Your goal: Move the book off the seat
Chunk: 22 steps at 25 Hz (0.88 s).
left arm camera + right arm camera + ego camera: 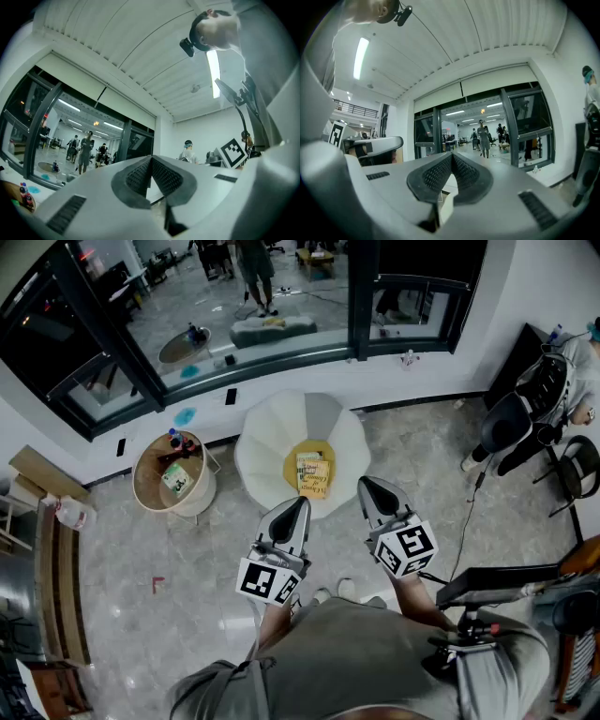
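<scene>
- Round wooden tub (150,486), on the floor left of the chair; holds a green-and-white packet (176,480) lying flat near the middle and small bottles (174,439) at the far rim; dark item beside the bottles too small to tell.
- White petal-shaped chair (272,442), below the window wall; yellow seat pad (292,465) at its centre.
- Book (313,475): lies flat on the seat pad, approx. centred; yellow-tan cover w/ dark print, lettering too small to read; upper edge looks greenish; could be more than one vol., cannot tell.
- Left tool (302,503): jaws pressed together, pad on pad; held above the floor on the near side of the chair, short of the book, not touching it.
- Right tool (364,483): jaws likewise pressed together; over the near-right rim of the chair, just beside the book, apart from it.
- Head view only: book, seat pad, chair, tub contents, both marker cubes.
- Left tool (151,162) view: looks across the room, tilted a little up; ribbed ceiling, glass doors, people beyond; the other tool's marker cube (233,151) at right.
- Right tool (452,159) view: roughly level; same glass doors w/ people in the lit room behind; the other tool's marker cube (335,133) at left.
</scene>
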Motion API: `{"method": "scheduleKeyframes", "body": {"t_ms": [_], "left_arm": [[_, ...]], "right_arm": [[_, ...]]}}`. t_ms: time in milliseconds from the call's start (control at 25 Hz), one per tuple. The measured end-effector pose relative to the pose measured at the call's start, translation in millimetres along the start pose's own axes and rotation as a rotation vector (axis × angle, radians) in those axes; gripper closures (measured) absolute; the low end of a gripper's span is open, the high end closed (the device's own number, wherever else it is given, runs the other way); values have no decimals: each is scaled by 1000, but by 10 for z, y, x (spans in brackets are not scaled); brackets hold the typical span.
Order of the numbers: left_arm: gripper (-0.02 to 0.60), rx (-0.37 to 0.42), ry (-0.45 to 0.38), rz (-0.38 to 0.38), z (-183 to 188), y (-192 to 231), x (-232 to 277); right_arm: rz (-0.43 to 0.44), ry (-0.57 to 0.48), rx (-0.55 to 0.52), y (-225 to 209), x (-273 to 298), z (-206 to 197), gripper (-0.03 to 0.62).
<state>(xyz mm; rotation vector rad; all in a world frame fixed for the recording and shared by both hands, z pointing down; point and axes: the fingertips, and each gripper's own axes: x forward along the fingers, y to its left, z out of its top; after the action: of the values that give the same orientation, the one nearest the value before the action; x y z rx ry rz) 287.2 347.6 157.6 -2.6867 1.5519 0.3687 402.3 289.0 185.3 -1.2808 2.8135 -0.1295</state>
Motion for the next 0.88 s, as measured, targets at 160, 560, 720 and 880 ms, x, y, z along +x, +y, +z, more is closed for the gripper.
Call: {"method": "scheduleKeyframes", "body": {"t_ms": [160, 560, 720, 880], "left_arm": [[571, -2, -4, 6, -3, -115, -146], [571, -14, -13, 84, -11, -150, -84], [571, -36, 19, 144, -180, -88, 1], [571, -40, 33, 161, -279, -102, 111]], "right_arm": [[15, -14, -8, 104, -163, -8, 579], [45, -24, 6, -4, -225, 11, 579], [51, -46, 3, -207, -227, -33, 579], [55, -18, -64, -451, -181, -102, 579]]}}
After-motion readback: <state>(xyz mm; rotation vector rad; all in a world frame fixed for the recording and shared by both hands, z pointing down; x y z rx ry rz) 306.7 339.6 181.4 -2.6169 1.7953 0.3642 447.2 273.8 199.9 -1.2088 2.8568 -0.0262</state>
